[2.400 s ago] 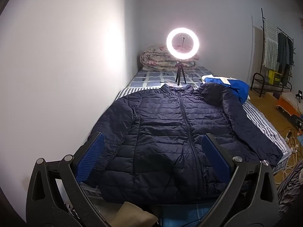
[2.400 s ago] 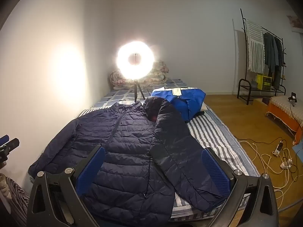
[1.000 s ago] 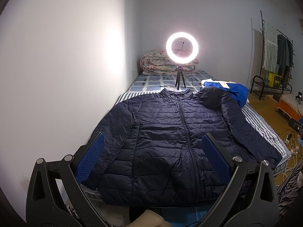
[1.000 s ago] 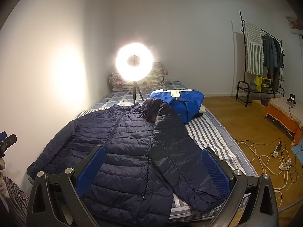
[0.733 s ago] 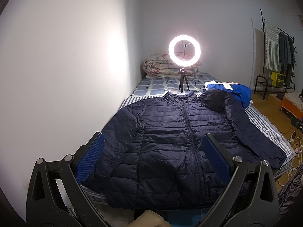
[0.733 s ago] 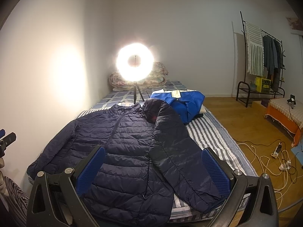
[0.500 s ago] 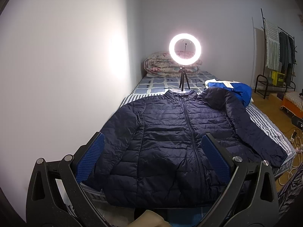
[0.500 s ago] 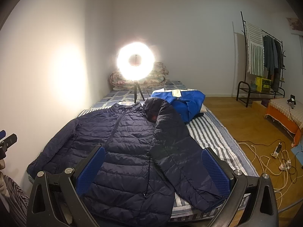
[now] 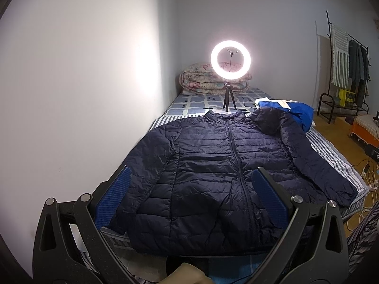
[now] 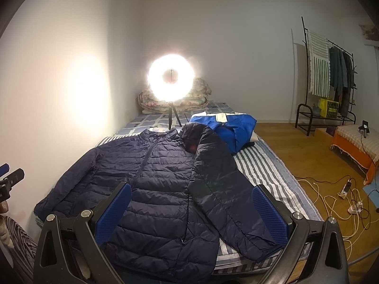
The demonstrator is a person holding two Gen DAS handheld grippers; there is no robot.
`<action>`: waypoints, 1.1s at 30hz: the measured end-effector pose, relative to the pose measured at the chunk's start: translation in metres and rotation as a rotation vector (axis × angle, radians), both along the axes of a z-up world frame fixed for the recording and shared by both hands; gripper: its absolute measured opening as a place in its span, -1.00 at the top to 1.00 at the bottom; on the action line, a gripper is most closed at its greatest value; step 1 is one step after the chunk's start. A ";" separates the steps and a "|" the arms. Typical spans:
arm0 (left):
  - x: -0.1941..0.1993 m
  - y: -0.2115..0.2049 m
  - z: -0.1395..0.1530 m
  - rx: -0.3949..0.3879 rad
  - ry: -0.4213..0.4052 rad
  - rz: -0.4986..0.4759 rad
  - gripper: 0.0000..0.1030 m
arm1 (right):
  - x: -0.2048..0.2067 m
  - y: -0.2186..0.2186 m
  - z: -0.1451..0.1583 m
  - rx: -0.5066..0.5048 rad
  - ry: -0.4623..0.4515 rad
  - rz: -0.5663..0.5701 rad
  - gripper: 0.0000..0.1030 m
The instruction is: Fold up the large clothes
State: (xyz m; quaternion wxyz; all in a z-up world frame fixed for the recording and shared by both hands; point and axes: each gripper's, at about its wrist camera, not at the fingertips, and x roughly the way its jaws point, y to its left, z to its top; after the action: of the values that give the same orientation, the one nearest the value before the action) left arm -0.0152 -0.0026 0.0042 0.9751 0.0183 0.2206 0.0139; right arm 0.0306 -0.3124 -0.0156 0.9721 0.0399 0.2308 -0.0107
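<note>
A dark navy puffer jacket (image 9: 213,165) lies flat, zipped, front up, on the striped bed (image 9: 331,151), collar toward the far end, both sleeves spread. It also shows in the right wrist view (image 10: 161,184). My left gripper (image 9: 189,189) is open and empty, held above the jacket's hem near the bed's foot. My right gripper (image 10: 191,203) is open and empty, held above the hem and the right sleeve (image 10: 227,194). The tip of the left gripper shows at the left edge of the right wrist view (image 10: 11,177).
A lit ring light on a tripod (image 9: 230,59) stands behind the collar. A blue garment (image 10: 227,127) lies by the right shoulder. A folded quilt (image 9: 203,82) sits at the bed's head. A wall runs along the left. Cables (image 10: 343,194), a clothes rack (image 10: 331,71) stand right.
Both grippers stay open. The left view has drifted slightly, framing the jacket a little lower and farther. The jacket has not moved.
</note>
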 end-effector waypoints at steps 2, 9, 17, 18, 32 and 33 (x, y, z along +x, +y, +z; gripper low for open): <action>-0.001 -0.001 0.001 0.001 -0.003 0.000 -1.00 | -0.001 0.000 0.000 -0.001 -0.002 0.001 -0.99; -0.001 -0.001 0.002 0.000 -0.003 0.001 -1.00 | -0.001 0.001 0.002 0.001 -0.007 0.005 -0.99; 0.000 0.001 0.004 0.000 -0.007 0.003 -1.00 | 0.003 0.006 0.004 0.003 -0.010 0.022 -0.99; 0.001 0.001 0.004 -0.001 -0.008 0.006 -1.00 | 0.005 0.008 0.005 0.001 -0.012 0.026 -0.99; -0.001 0.037 0.005 0.004 -0.040 0.116 -1.00 | 0.061 0.069 0.032 0.009 -0.070 0.359 -0.99; -0.003 0.043 0.003 -0.002 -0.043 0.134 -1.00 | 0.071 0.081 0.034 -0.004 -0.064 0.399 -0.99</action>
State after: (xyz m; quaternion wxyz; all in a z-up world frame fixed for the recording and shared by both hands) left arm -0.0184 0.0409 0.0076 0.9764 0.0022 0.2006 0.0794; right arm 0.1019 -0.2315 0.0179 0.9619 -0.0081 0.2031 0.1829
